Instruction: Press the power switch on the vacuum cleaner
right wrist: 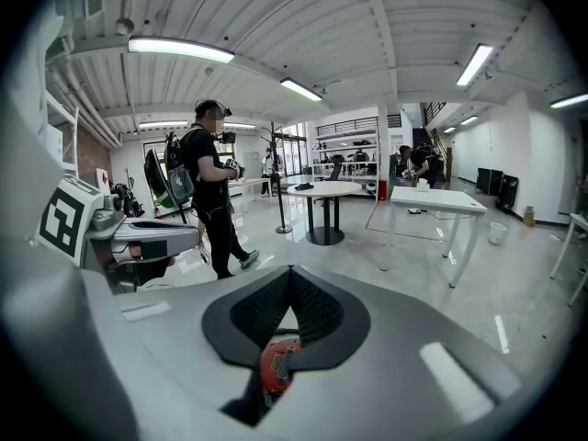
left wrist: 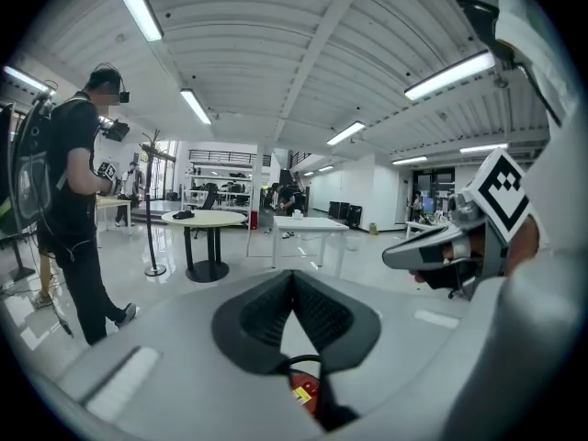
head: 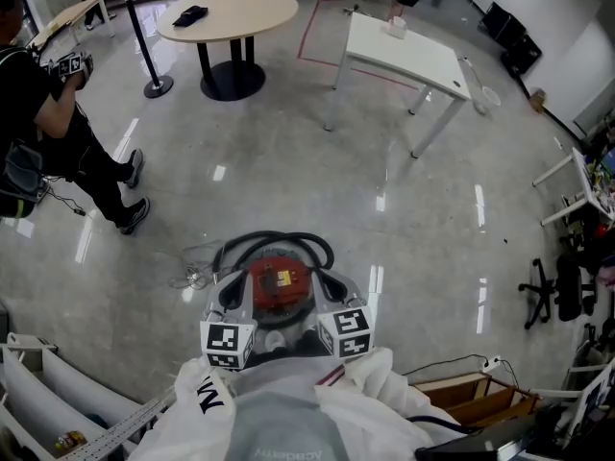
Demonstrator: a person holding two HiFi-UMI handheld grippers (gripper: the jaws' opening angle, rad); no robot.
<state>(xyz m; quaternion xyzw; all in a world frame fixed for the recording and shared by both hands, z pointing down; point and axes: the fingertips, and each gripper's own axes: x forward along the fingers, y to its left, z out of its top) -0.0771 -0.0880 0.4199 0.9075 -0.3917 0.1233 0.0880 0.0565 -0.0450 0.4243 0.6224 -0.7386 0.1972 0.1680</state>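
Note:
The vacuum cleaner (head: 280, 286) stands on the floor right below me, with a round red top, a yellow label and a black hose (head: 274, 243) looped behind it. My left gripper (head: 231, 294) hovers over its left side and my right gripper (head: 332, 290) over its right side, neither touching it. In the left gripper view the left gripper (left wrist: 294, 278) has its jaws closed at the tips with nothing held, and the red top (left wrist: 307, 394) shows below them. In the right gripper view the right gripper (right wrist: 290, 278) is likewise shut and empty above the red top (right wrist: 277, 362).
A person in black (head: 48, 133) stands at the left holding other grippers. Farther off are a round table (head: 228, 12), a stanchion post (head: 154, 84) and a white desk (head: 404, 51). A black chair (head: 562, 291) and a cardboard box (head: 471, 397) sit at the right.

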